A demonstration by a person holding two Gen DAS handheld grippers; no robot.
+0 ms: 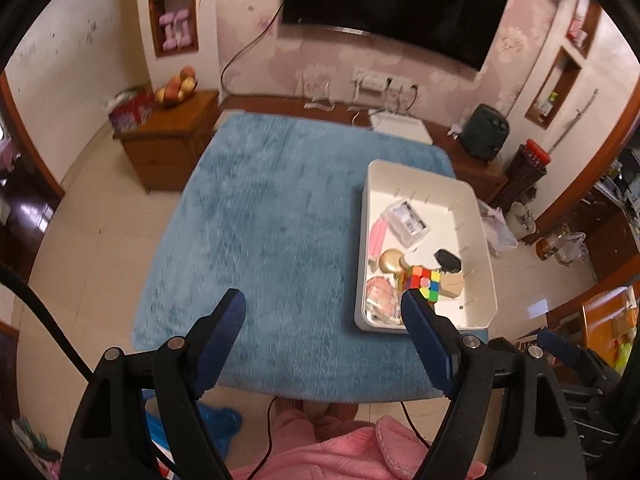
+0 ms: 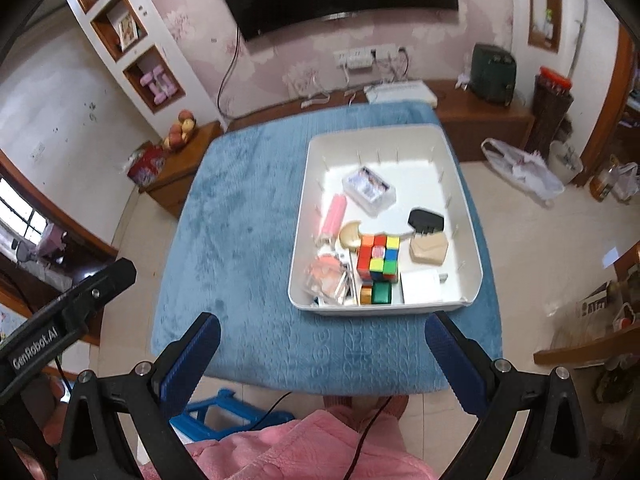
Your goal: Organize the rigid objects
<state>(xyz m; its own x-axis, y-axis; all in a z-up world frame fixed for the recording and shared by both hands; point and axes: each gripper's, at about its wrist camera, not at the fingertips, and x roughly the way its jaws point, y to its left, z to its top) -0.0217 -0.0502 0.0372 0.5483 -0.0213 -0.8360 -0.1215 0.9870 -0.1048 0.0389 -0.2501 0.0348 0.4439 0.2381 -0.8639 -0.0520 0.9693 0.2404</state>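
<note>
A white tray point(image 2: 460, 184) point(image 1: 480, 216) sits on the right half of a blue plush-covered table point(image 1: 272, 216) point(image 2: 240, 216). Inside lie a colourful puzzle cube point(image 2: 378, 256) point(image 1: 424, 280), a clear card box point(image 2: 368, 188) point(image 1: 406, 220), a pink tube point(image 2: 334, 214) point(image 1: 378, 234), a black plug point(image 2: 426, 220) point(image 1: 448, 260), a tan box point(image 2: 428, 250), a white block point(image 2: 422, 286), a green box point(image 2: 381, 293) and a round gold case point(image 2: 350, 236) point(image 1: 390, 260). My left gripper point(image 1: 324, 304) hangs open and empty above the table's near side. My right gripper point(image 2: 322, 328) is open and empty too, above the tray's near edge.
A wooden side cabinet point(image 1: 168, 140) with a fruit bowl point(image 1: 176, 88) stands left of the table. A long low wooden bench point(image 2: 480, 116) runs along the wall under a television point(image 1: 392, 4). A blue stool point(image 2: 224, 412) and a pink-clad lap point(image 2: 288, 448) are below the table's near edge.
</note>
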